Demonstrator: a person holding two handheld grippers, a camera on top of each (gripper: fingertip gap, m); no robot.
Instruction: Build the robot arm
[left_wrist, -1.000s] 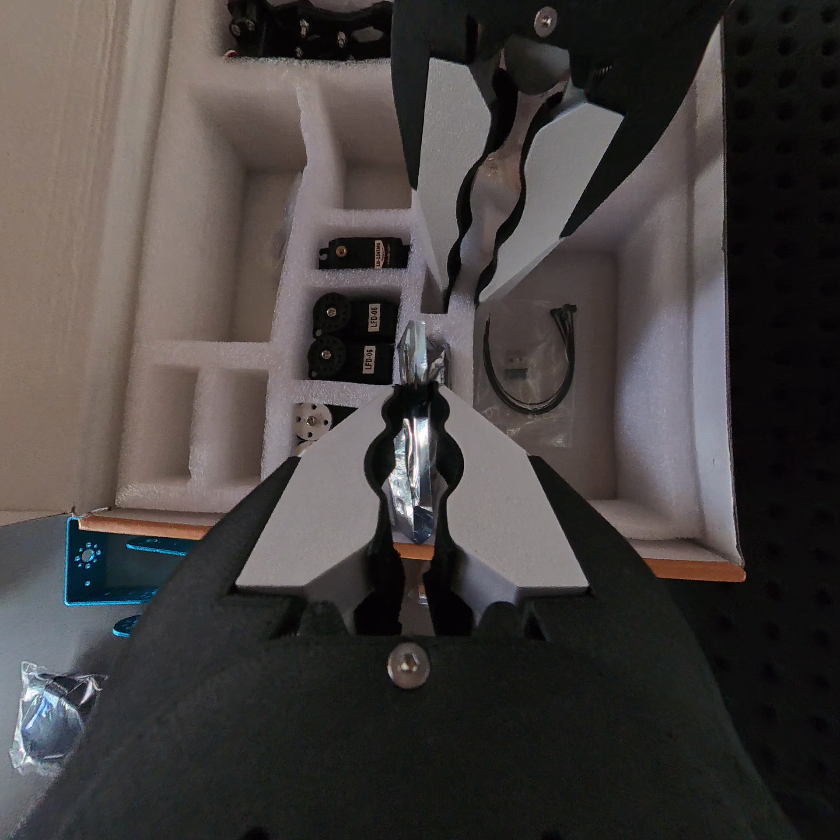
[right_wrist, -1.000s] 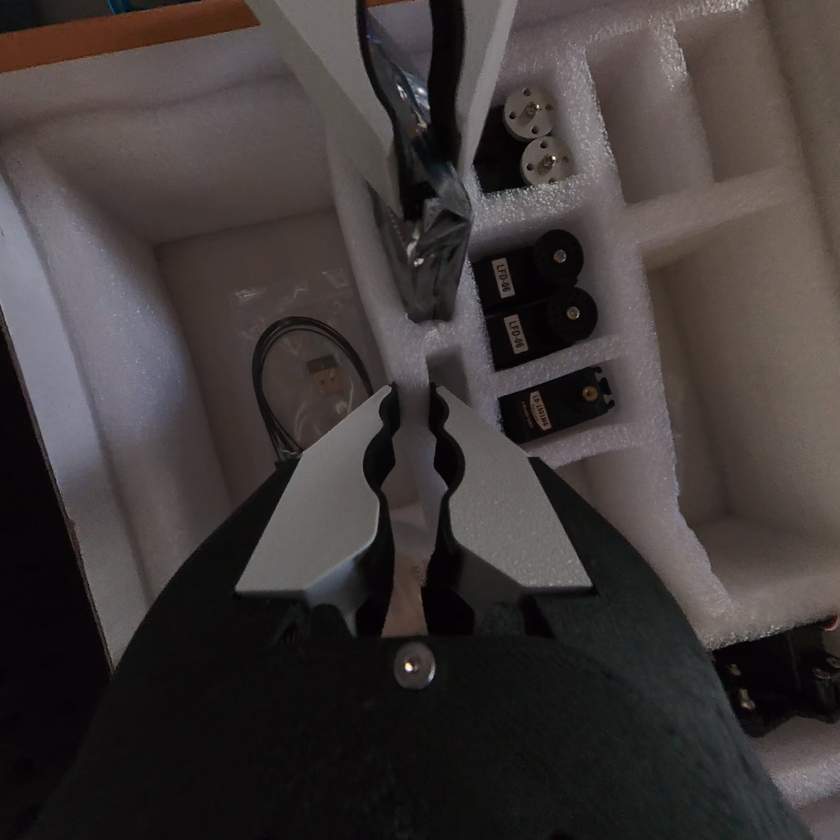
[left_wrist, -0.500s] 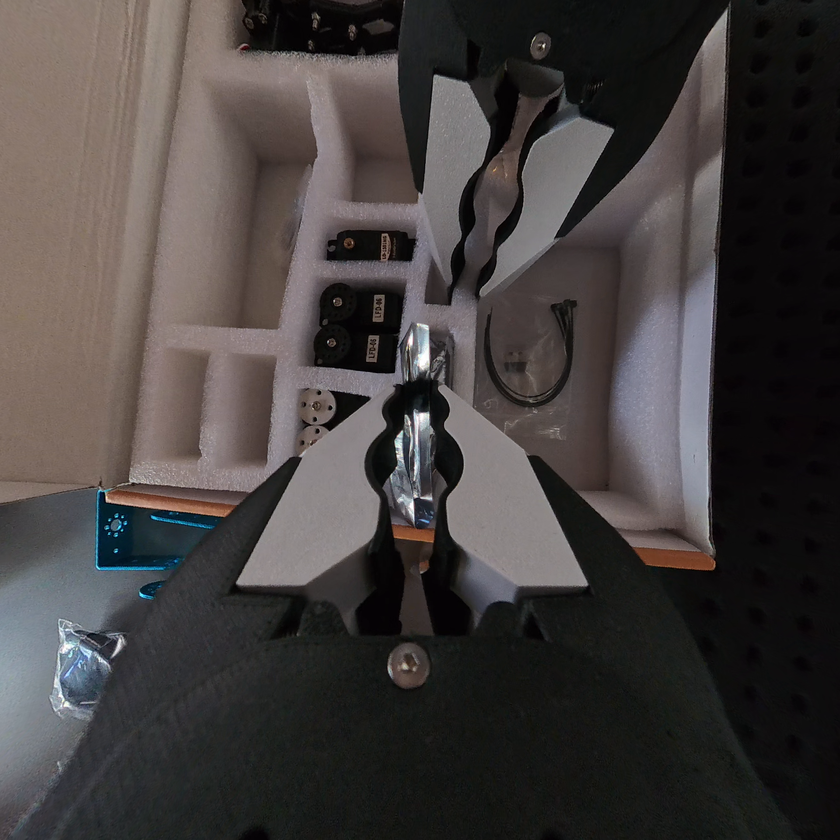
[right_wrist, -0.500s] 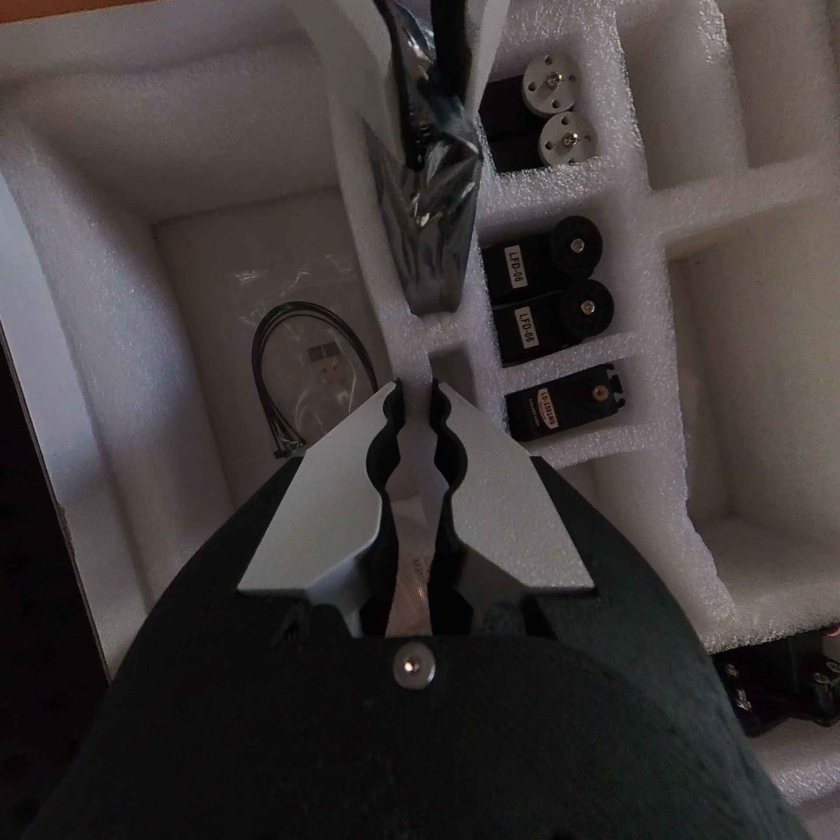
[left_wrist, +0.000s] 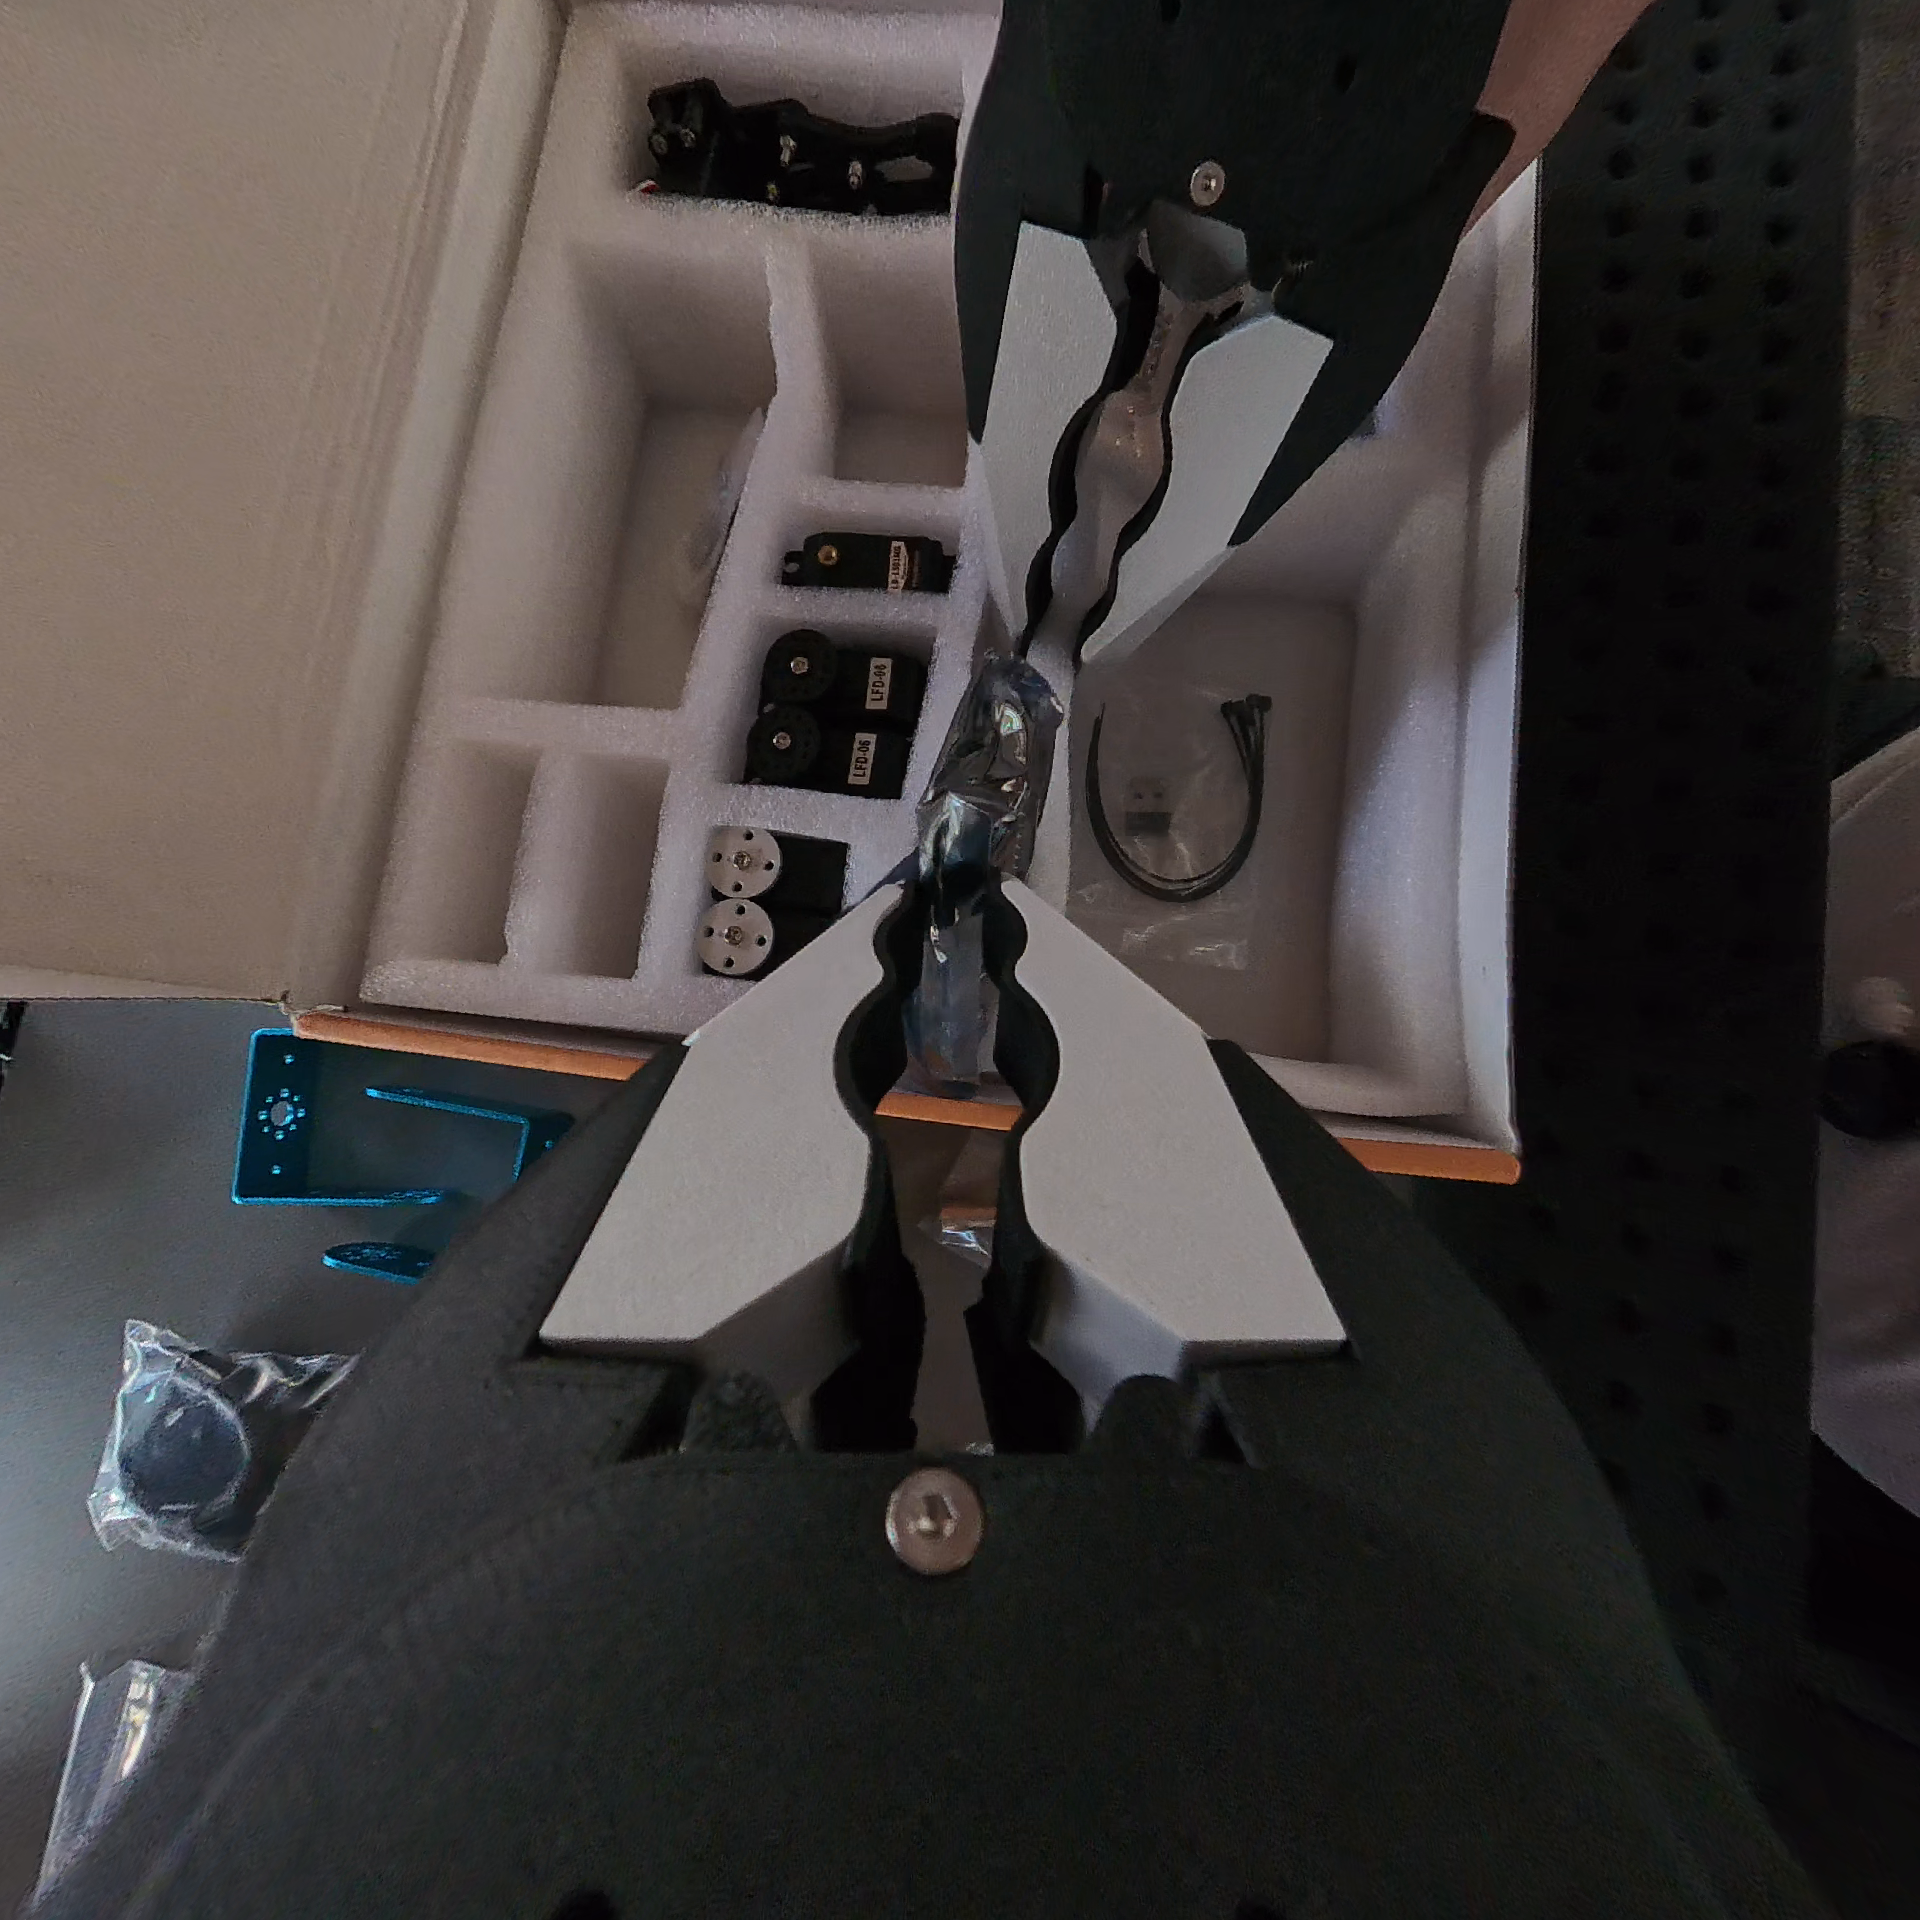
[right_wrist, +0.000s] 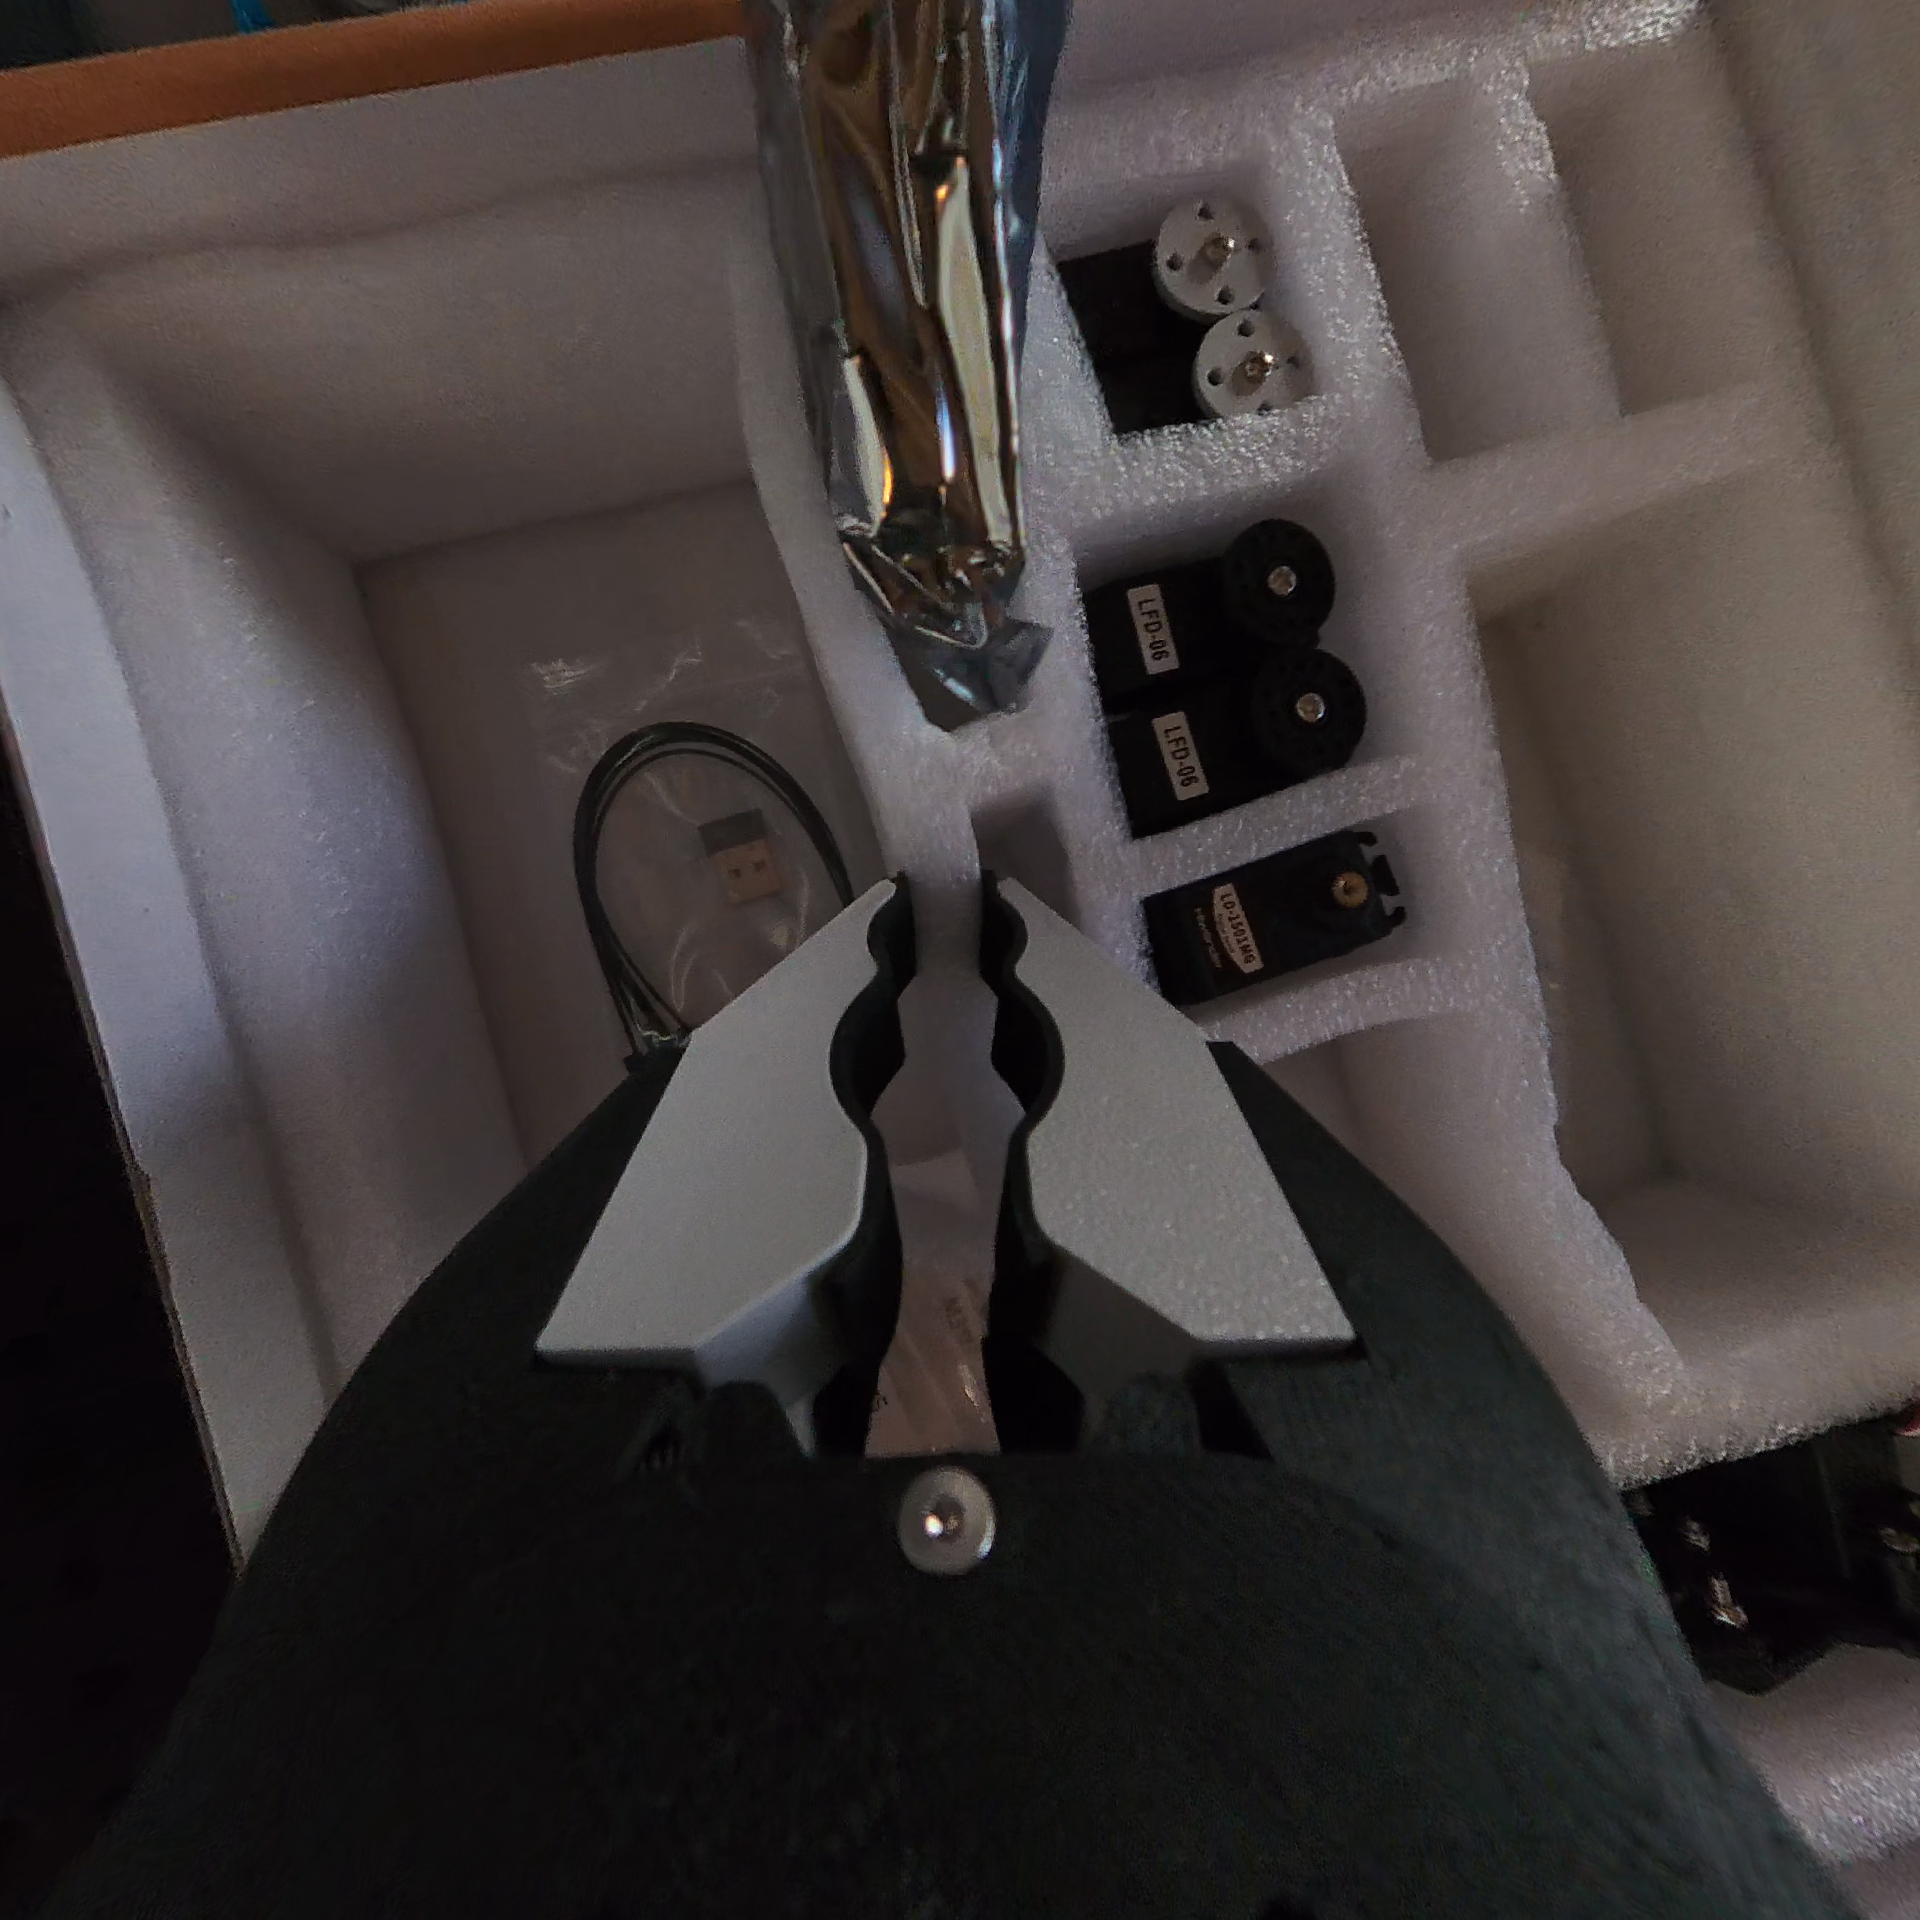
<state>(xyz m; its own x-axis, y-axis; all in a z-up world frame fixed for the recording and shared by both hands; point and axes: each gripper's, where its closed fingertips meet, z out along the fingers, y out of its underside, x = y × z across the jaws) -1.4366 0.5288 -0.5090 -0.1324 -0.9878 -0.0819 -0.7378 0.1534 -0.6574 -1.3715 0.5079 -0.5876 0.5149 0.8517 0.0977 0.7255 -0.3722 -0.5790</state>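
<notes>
L wrist view: the left gripper (left_wrist: 951, 894) is clenched on a crinkled foil bag (left_wrist: 982, 790), which is held over the mid divider of the foam insert (left_wrist: 582, 717), above a narrow slot. Black servos (left_wrist: 842, 717) are seated in pockets beside it; a cable pouch (left_wrist: 1174, 810) lies in the big compartment by the insert's right edge. The right gripper (left_wrist: 1055, 644) is seen just beyond the bag's tip. A blue bracket (left_wrist: 353, 1132) lies outside the box (on the table).

R wrist view: the right gripper's jaws stand nearly together w/ a slim gap over the foam wall; whether anything is pinched can't be told.
</notes>
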